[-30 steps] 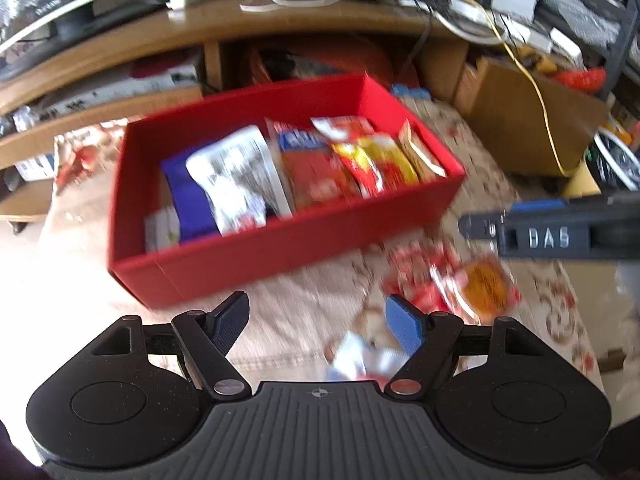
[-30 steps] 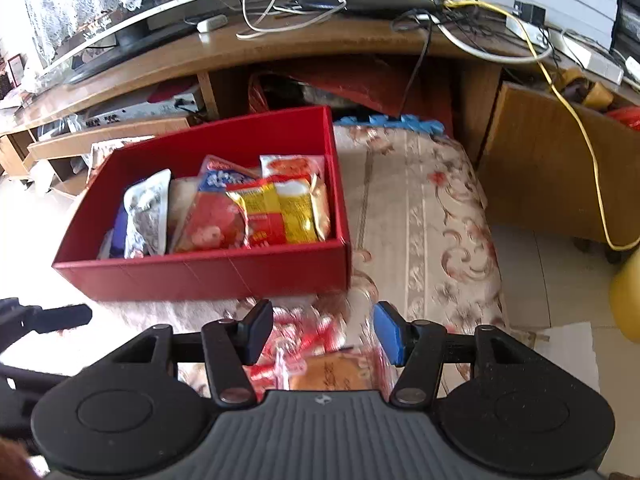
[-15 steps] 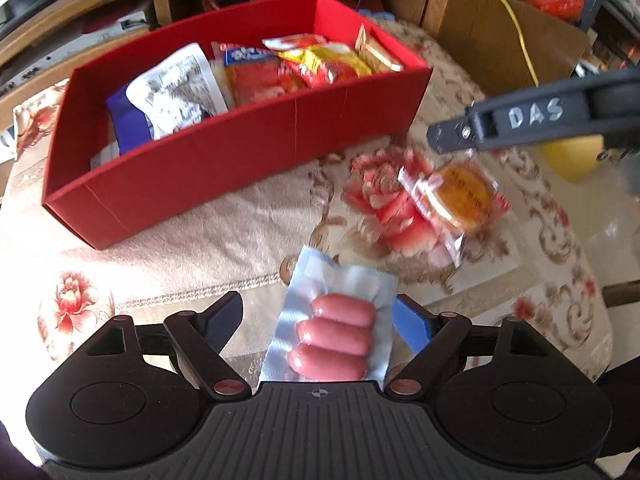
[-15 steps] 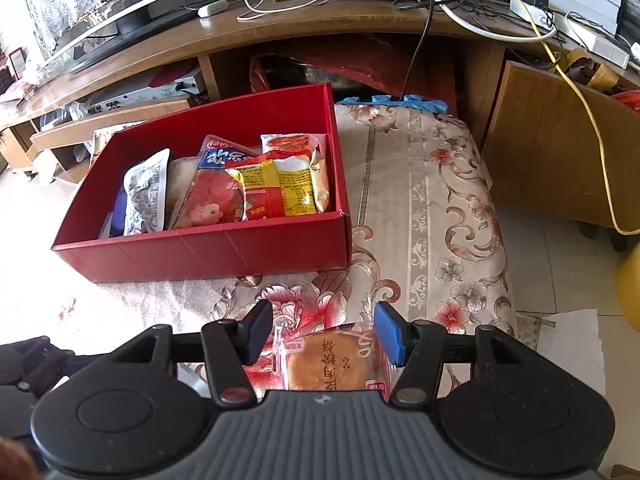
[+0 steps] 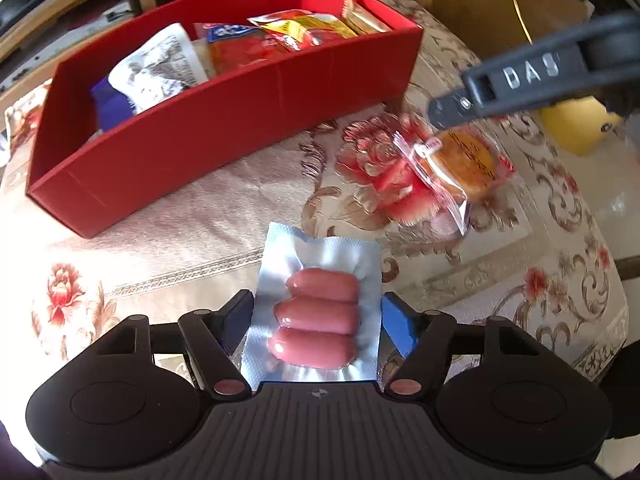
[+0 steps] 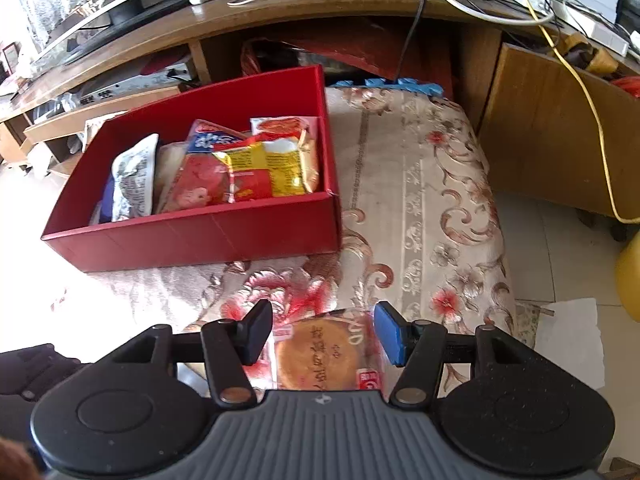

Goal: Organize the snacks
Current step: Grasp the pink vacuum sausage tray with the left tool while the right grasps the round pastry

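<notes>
A red box [image 5: 224, 120] [image 6: 208, 236] holding several snack packs sits on the floral cloth. A silver pack of three pink sausages [image 5: 316, 316] lies between the fingers of my left gripper [image 5: 316, 316], which is open with its pads beside the pack's edges. A clear-wrapped round cake [image 6: 320, 356] [image 5: 460, 160] lies between the fingers of my right gripper [image 6: 324, 332], which is open around it. The right gripper's arm [image 5: 528, 80] shows in the left wrist view above the cake.
A wooden TV stand [image 6: 280, 12] with cables runs behind the box. A wooden cabinet [image 6: 560, 128] stands at the right. The cloth's right edge [image 6: 500, 240] drops to a tiled floor, where a yellow object [image 6: 628, 280] sits.
Both grippers have come down toward the cloth. The sausage pack now sits between the left fingers and the cake between the right fingers. Both stay open.
</notes>
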